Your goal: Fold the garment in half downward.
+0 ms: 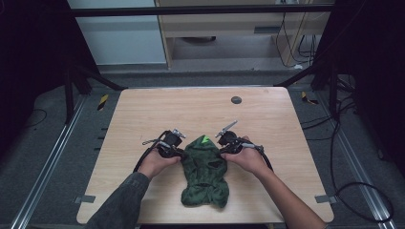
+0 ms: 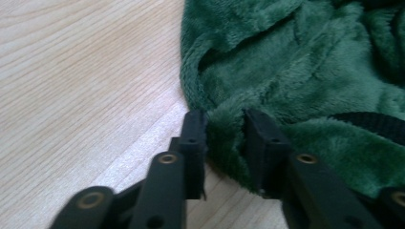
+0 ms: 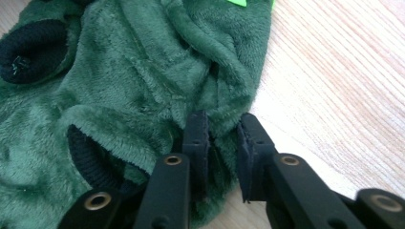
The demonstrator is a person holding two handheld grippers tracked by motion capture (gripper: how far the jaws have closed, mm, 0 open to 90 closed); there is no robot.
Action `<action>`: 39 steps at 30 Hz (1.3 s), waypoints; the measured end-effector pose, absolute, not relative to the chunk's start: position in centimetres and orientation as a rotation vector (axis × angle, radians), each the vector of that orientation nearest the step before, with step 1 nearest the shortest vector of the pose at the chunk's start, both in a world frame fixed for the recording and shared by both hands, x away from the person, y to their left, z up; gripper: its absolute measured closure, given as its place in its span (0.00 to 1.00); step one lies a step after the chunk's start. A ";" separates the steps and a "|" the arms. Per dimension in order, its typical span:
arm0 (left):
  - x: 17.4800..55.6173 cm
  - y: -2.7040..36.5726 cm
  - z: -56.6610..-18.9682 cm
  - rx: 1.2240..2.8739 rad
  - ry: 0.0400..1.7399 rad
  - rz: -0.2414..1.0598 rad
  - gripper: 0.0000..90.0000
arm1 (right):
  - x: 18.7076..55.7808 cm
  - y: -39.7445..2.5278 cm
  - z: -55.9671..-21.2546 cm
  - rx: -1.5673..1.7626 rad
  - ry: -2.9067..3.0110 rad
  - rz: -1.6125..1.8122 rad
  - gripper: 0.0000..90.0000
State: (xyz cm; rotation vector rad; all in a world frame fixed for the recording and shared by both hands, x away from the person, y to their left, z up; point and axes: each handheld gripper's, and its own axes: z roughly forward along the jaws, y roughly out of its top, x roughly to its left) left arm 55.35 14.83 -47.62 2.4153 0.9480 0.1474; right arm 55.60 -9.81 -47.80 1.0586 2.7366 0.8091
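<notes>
A dark green fleece garment [image 1: 205, 171] lies crumpled on the wooden table [image 1: 267, 124], a bright green tag [image 1: 206, 140] at its far end. It has black ribbed cuffs [image 3: 28, 50]. My left gripper [image 1: 180, 153] is at the garment's left edge, and in the left gripper view [image 2: 224, 131] its jaws pinch a fold of the fleece [image 2: 296, 62]. My right gripper [image 1: 222, 149] is at the right edge, and in the right gripper view [image 3: 223, 129] its jaws hold the fleece [image 3: 138, 71] hem. Both hands rest low on the table.
A small dark round disc [image 1: 236, 100] sits near the table's far edge. Black frame struts [image 1: 90, 76] stand at the far corners. Cables [image 1: 353, 191] lie on the floor to the right. Bare wood [image 2: 71, 71] surrounds the garment.
</notes>
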 end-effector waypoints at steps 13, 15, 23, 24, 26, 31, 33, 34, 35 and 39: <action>55.2 14.9 -47.1 2.418 0.925 0.143 0.89 | 55.6 -9.7 -47.4 0.997 2.749 0.780 0.90; 55.2 15.0 -47.0 2.428 0.918 0.142 0.90 | 55.6 -9.7 -47.2 0.991 2.748 0.780 0.90; 55.1 15.1 -46.5 2.415 0.910 0.143 0.90 | 55.5 -9.9 -46.4 0.963 2.747 0.782 0.91; 55.1 15.1 -46.4 2.417 0.904 0.141 0.91 | 55.4 -9.9 -46.1 0.949 2.747 0.779 0.92; 55.1 15.0 -46.2 2.419 0.900 0.146 0.91 | 55.3 -9.9 -45.8 0.944 2.745 0.779 0.92; 55.0 14.7 -45.4 2.434 0.877 0.165 0.91 | 55.4 -10.0 -45.1 0.927 2.738 0.785 0.92; 55.1 14.7 -45.0 2.432 0.871 0.173 0.92 | 55.4 -10.0 -44.6 0.922 2.734 0.785 0.92; 55.2 14.6 -44.7 2.431 0.868 0.179 0.92 | 55.4 -10.0 -44.4 0.916 2.732 0.782 0.92; 55.2 14.6 -44.6 2.432 0.866 0.181 0.92 | 55.4 -10.0 -44.2 0.910 2.727 0.779 0.92; 55.5 14.5 -43.5 2.426 0.859 0.201 0.92 | 55.5 -10.1 -43.1 0.893 2.715 0.785 0.92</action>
